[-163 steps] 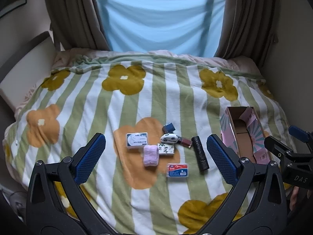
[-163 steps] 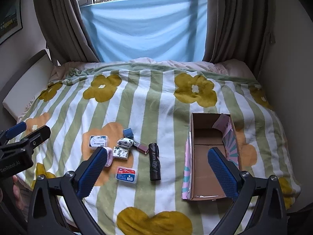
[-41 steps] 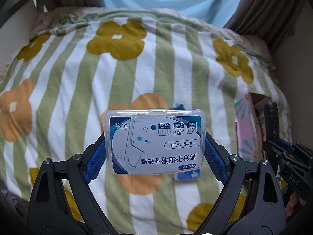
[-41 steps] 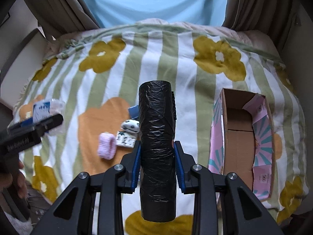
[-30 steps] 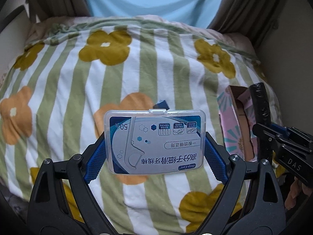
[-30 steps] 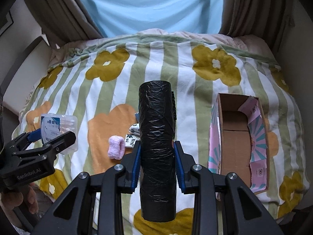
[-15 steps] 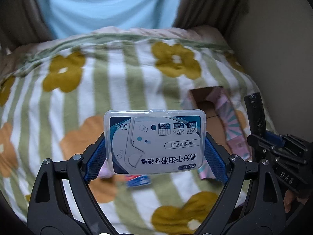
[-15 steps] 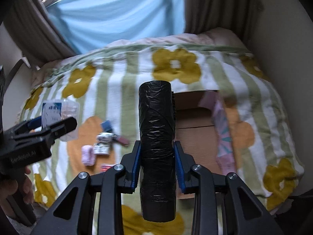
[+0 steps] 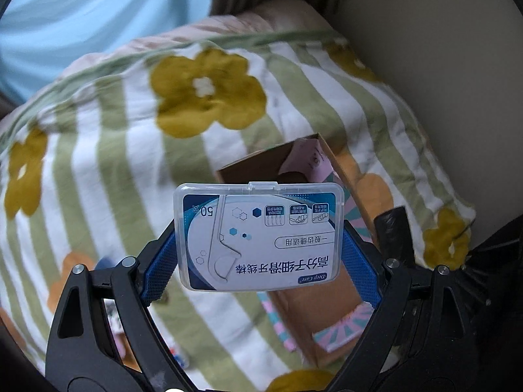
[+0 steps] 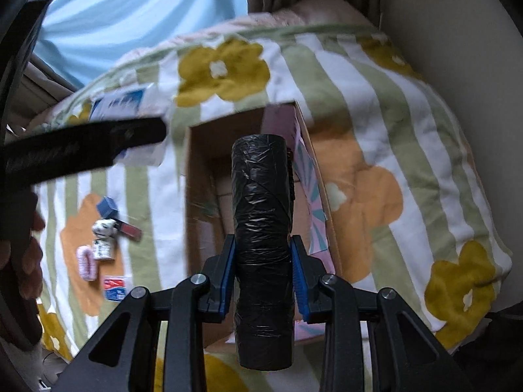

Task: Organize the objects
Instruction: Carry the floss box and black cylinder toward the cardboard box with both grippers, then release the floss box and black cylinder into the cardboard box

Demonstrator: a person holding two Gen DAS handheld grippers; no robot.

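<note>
The floral-striped bed (image 10: 376, 104) carries an open cardboard box (image 10: 209, 150) at centre. The right tool (image 10: 263, 274) clamps a black bag roll (image 10: 261, 228) over the box; the left tool (image 9: 260, 261) grips a floss-pick case (image 9: 258, 238) above it. Small items (image 10: 104, 228) lie at 9 o'clock.

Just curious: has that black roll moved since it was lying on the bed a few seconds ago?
Yes. The right claw lifted the black roll and carried it right, over the cardboard box.

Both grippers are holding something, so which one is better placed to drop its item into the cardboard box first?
Right, probably. The right gripper holds the black bag roll directly over the cardboard box; the floss pick case sits off toward its edge.
</note>
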